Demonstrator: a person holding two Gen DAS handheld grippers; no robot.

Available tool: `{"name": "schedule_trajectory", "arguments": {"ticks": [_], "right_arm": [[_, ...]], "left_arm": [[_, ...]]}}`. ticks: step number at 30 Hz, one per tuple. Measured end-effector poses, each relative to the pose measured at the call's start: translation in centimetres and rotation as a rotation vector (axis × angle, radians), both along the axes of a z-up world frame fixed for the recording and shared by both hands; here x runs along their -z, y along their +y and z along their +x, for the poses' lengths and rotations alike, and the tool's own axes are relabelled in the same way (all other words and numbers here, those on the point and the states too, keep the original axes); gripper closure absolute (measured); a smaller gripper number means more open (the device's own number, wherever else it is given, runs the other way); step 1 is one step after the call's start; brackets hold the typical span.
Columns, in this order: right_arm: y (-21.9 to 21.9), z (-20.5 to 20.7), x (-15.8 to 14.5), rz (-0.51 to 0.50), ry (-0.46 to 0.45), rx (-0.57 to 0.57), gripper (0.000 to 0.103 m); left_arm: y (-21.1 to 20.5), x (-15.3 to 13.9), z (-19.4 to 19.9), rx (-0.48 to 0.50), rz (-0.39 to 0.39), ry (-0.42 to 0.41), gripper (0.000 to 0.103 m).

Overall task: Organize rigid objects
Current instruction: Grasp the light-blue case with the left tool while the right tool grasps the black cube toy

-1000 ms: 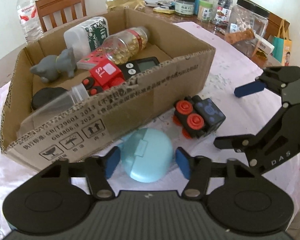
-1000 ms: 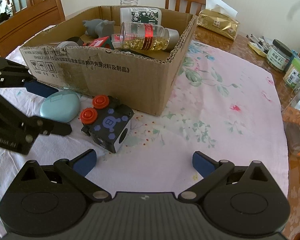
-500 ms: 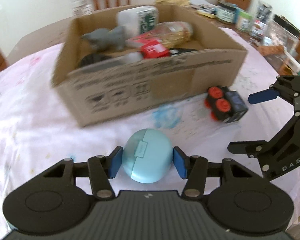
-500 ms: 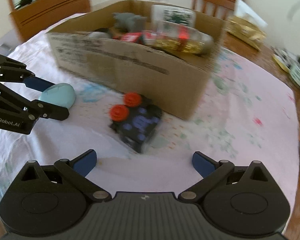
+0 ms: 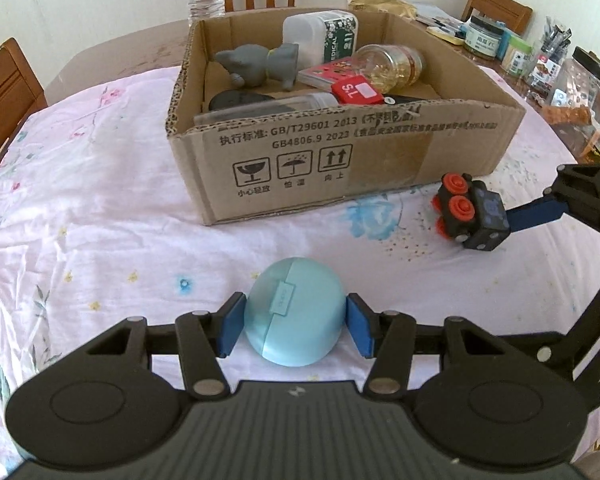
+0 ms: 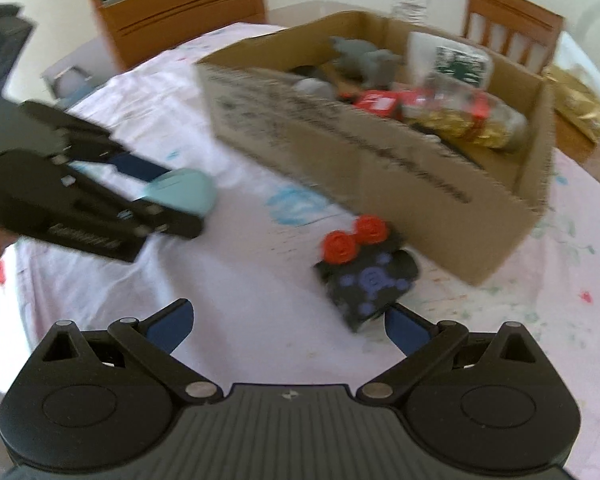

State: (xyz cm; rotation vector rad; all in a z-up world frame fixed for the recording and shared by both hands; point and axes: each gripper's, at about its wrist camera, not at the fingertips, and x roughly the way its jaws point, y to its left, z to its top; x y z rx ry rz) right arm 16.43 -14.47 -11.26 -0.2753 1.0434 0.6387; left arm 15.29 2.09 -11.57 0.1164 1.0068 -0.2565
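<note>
The left wrist view is taken from behind the left gripper (image 5: 295, 327), angled steeply down and close over the pale floral tablecloth (image 5: 100, 208), facing the printed long side of the open brown cardboard box (image 5: 340, 160). The right wrist view, blurred, is taken from behind the right gripper (image 6: 288, 326), likewise tilted down and near the cloth, with the same box seen obliquely from one corner. The box, the round light-blue plastic case (image 5: 294, 312) and the black cube toy with red studs (image 6: 364, 272) are shared by both views, and each gripper is caught in the other's view.

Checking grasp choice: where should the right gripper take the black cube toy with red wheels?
Across the flat black side faces of the black cube toy with red wheels, coming from above; the wheels stick out toward the cardboard box, so avoid that side.
</note>
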Motion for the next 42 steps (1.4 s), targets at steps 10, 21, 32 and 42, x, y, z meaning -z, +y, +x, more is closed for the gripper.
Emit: {"name": "schedule_trajectory", "arguments": {"ticks": [10, 21, 32, 42], "right_arm": [[-0.8, 2.8, 0.5, -0.04, -0.07, -0.014, 0.0], [0.4, 2.3, 1.2, -0.055, -0.017, -0.059, 0.006], [0.1, 2.6, 0.8, -0.061, -0.055, 0.075, 0.023], [0.4, 2.9, 0.8, -0.065, -0.056, 0.106, 0.028]], "left_arm": [[0.1, -0.1, 0.0, -0.003, 0.001, -0.002, 0.049], [0.3, 0.0, 0.1, -0.016, -0.001, -0.01, 0.049], [0.0, 0.2, 0.1, -0.032, 0.028, -0.03, 0.044], [-0.1, 0.1, 0.7, 0.098, 0.054, -0.015, 0.046]]}}
